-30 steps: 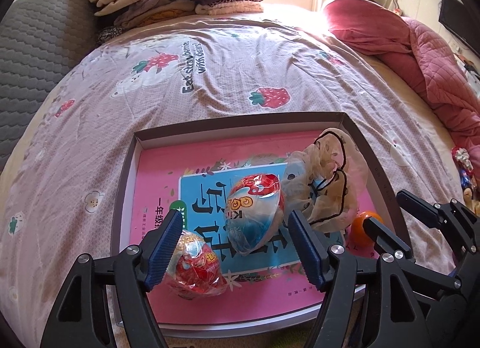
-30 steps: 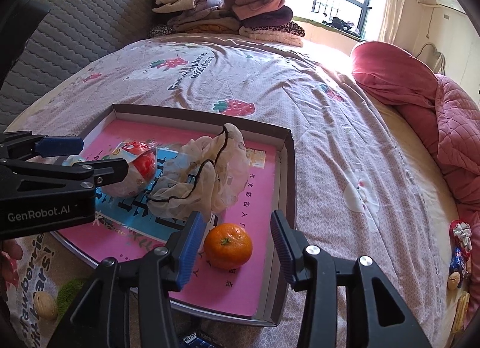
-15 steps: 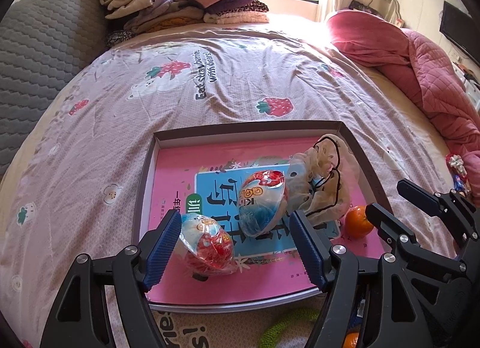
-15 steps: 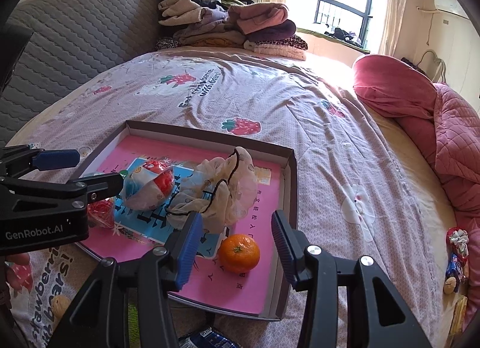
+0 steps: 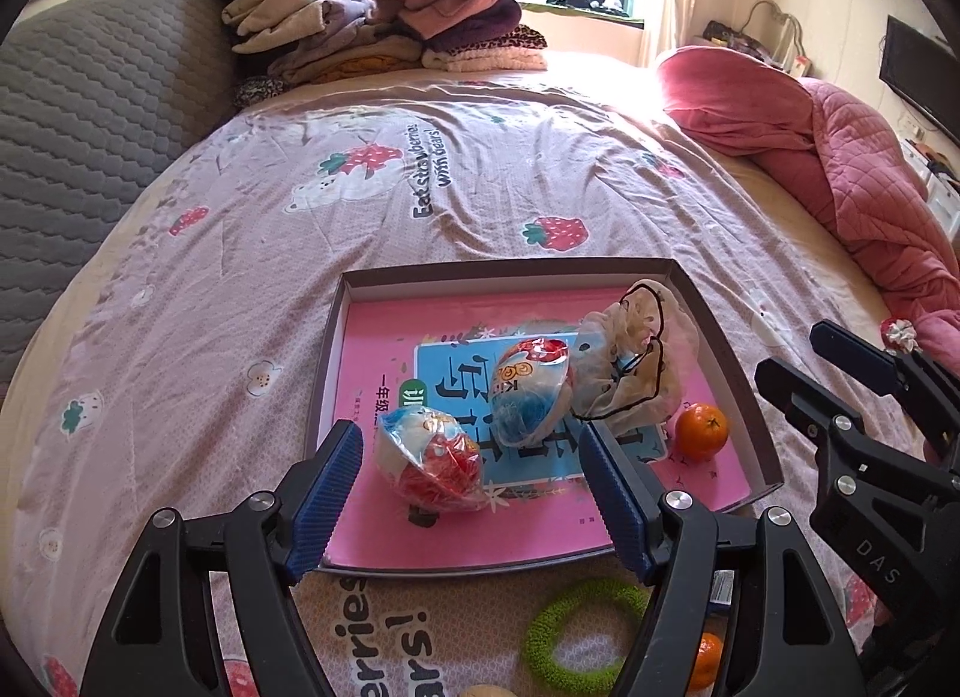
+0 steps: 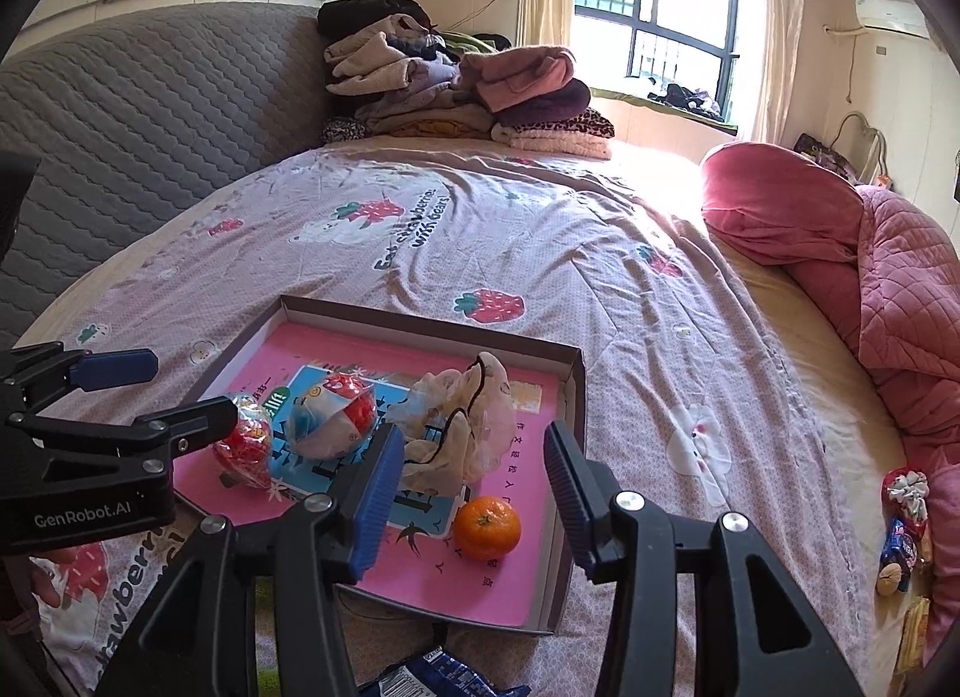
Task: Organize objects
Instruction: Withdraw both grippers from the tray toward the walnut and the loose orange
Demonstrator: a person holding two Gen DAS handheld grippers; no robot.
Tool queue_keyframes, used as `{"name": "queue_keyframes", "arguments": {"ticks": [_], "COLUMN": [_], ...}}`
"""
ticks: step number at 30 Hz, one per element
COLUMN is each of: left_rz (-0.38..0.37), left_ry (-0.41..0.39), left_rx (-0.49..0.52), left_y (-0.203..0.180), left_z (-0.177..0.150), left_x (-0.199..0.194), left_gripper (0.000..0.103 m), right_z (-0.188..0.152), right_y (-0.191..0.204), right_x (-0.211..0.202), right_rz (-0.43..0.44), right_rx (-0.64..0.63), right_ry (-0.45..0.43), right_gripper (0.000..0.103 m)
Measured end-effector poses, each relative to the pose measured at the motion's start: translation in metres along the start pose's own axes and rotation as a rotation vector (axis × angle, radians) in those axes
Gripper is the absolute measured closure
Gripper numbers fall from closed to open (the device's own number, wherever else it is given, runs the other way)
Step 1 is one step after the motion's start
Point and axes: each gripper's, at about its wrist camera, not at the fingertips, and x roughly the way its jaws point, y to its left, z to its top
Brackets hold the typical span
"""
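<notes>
Left wrist view has the left gripper [image 5: 471,496] hanging over the near edge of the shallow box [image 5: 729,337] on the bedspread [image 5: 480,205], jaws spread wide with nothing pinched; the red wrapped egg [image 5: 435,460] sits below and between the fingers, untouched. Behind it lies the blue wrapped egg [image 5: 528,397], leaning against a crumpled sheer bag [image 5: 639,367], and the orange [image 5: 701,431] rests near the box's right wall. From the right wrist view, the right gripper [image 6: 471,496] hovers above the orange [image 6: 486,526], jaws apart and empty, with the fruit lying below the gap rather than in it. Handling-wise, the eggs look light, and their crinkly film looks slick, so I'd take them across the widest part of the shell, not by the loose wrap, and gently, since the shells could pop or dent. The orange looks firm and a bit heavier but rolls easily; a grip across its middle should hold. The bag is limp and near weightless, best gathered at a bunched fold. Still outside the box, on the bedspread near the camera: a green ring [image 5: 585,631], looking soft and easy to hook by its band, and a second orange [image 5: 708,661] half hidden behind the finger.
</notes>
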Motion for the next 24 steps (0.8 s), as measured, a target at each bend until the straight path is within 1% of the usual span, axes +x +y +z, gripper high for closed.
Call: {"name": "queue_keyframes", "arguments": {"ticks": [9, 24], "left_rz": [0.0, -0.003], "left_ry": [-0.022, -0.099], "left_rx": [-0.004, 0.009], "left_y": [-0.001, -0.009], "left_z": [-0.01, -0.019], "left_x": [-0.024, -0.073], "left_gripper": [0.027, 0.027], "right_z": [0.004, -0.003], "right_y": [0.001, 0.001], "right_x": [-0.03, -0.074], "right_rz": [0.01, 0.035], "right_rx": [0.004, 0.021], "right_ry": [-0.057, -0.128], "right_gripper": [0.054, 0.054]}}
